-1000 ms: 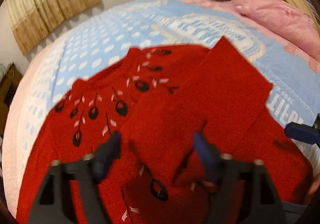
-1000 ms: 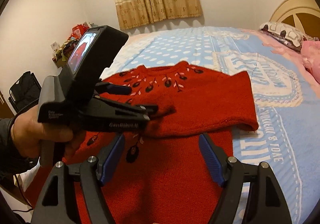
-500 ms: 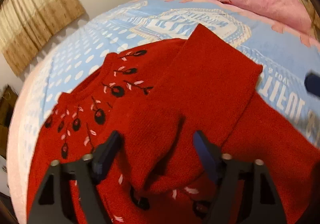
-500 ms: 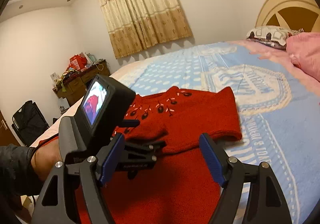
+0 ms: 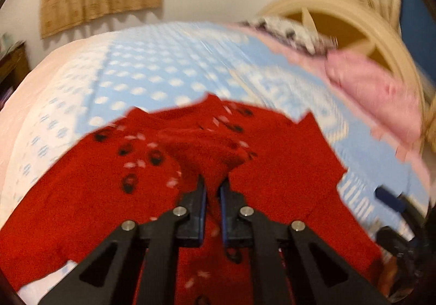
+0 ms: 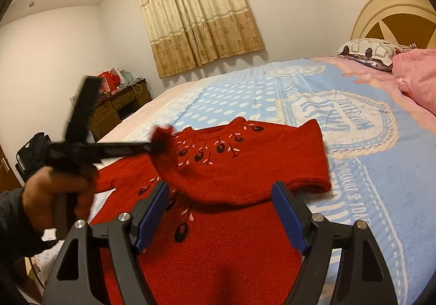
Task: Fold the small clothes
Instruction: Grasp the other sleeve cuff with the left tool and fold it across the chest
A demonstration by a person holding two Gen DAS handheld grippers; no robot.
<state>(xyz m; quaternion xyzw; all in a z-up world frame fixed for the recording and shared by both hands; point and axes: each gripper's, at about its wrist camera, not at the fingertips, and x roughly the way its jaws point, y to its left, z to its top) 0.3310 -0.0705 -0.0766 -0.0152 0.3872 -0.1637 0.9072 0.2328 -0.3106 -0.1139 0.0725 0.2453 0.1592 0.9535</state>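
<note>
The red sweater [image 6: 239, 168] lies on the bed [image 6: 368, 158], one sleeve folded across its chest; the left tongs [image 5: 213, 190] pinch a raised fold, apparently to carry it over; the right tongs [image 6: 223, 212] hover agape, empty

A big bed [image 6: 354, 158] fills the room, with a blue bedspread [image 6: 245, 92] that has white dots. A pink blanket [image 6: 417, 73] lies at the far right, touching a patterned pillow [image 6: 368, 51]. Behind them stands a round cream headboard [image 6: 392, 13]. Tan curtains [image 6: 196, 13] hang on the far wall. At the far left is a wooden desk [image 6: 120, 106] with red bags [image 6: 109, 79] on top.
</note>
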